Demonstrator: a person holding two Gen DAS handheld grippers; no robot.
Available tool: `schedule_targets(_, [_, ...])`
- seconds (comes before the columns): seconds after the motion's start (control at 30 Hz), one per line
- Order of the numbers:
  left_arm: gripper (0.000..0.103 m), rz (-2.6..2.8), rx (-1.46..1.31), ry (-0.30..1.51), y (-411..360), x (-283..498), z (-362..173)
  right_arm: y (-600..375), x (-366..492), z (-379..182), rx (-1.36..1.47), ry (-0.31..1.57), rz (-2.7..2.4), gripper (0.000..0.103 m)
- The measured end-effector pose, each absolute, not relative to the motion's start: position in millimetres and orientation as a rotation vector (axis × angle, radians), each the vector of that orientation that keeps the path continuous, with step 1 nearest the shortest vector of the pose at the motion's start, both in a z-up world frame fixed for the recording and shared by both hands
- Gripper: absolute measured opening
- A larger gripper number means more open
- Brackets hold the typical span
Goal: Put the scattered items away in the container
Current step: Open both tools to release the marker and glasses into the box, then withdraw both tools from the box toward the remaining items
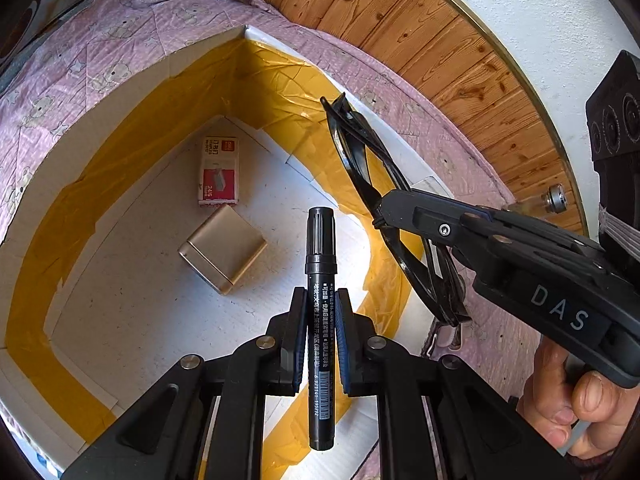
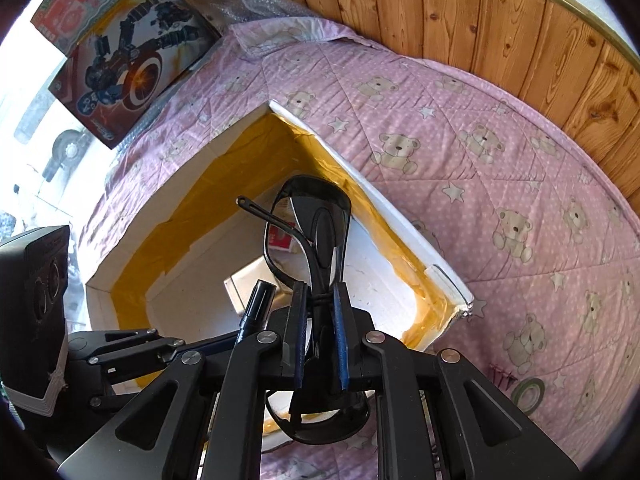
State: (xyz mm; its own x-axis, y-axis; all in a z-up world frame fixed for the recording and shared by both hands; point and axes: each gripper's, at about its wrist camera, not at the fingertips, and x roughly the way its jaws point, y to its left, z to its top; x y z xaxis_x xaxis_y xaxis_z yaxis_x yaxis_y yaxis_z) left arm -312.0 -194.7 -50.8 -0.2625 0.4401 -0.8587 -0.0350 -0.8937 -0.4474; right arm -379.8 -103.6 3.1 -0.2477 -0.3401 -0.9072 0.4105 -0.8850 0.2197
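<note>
My left gripper point(image 1: 318, 300) has its jaws clenched on a black marker pen point(image 1: 320, 280), gripped by the printed barrel so the capped end sticks forward past my fingertips. It hangs over the open white box point(image 1: 48, 208), whose inner walls are lined with yellow tape. On the box floor lie a red and white staple box point(image 1: 219, 172) near the far corner and a small metal tin point(image 1: 223, 249) just beside it, apart from it and nearer to me.

My right gripper point(image 2: 320, 292) has its jaws clamped on a pair of black sunglasses point(image 2: 316, 220), pinched around the folded arms and frame, with one lens standing up in front of the fingers and the other hanging below them. One temple arm sticks out to the left. The sunglasses sit above the right-hand part of the box, close to its taped wall. In the left wrist view a hand point(image 1: 568, 396) grips the handle of that right gripper.

The box rests on a bed with a pink bear-print quilt point(image 2: 480, 168), backed by wood panelling point(image 2: 460, 20). A roll of tape point(image 2: 528, 394) lies on the quilt, outside the box to the right.
</note>
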Motion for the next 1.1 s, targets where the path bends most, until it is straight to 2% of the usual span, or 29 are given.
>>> schedule_targets(0.1, [0.015,2.206,-1.708,-0.507,-192,-316,-57,-102,-386,-7,1.577,0.106,-2.173,0.020])
schedule_targets(0.23, [0.023,2.187,-1.732,-0.546,-194,-317,-62,-90,-388,-15,1.619,0.076,-2.197,0.020])
schedule_targets(0.57, [0.023,2.183,-1.758,-0.570,-209,-304,-61,-82,-371,-8,1.613,-0.028,-2.179,0.021])
schedule_targets(0.7, [0.023,2.188,-1.760,-0.555,-210,-297,-58,-87,-362,-4,1.603,-0.054,-2.171,0.025])
schedule_targets(1.1, [0.023,2.197,-1.733,-0.531,-209,-273,-42,-95,-333,6,1.597,-0.080,-2.159,0.027])
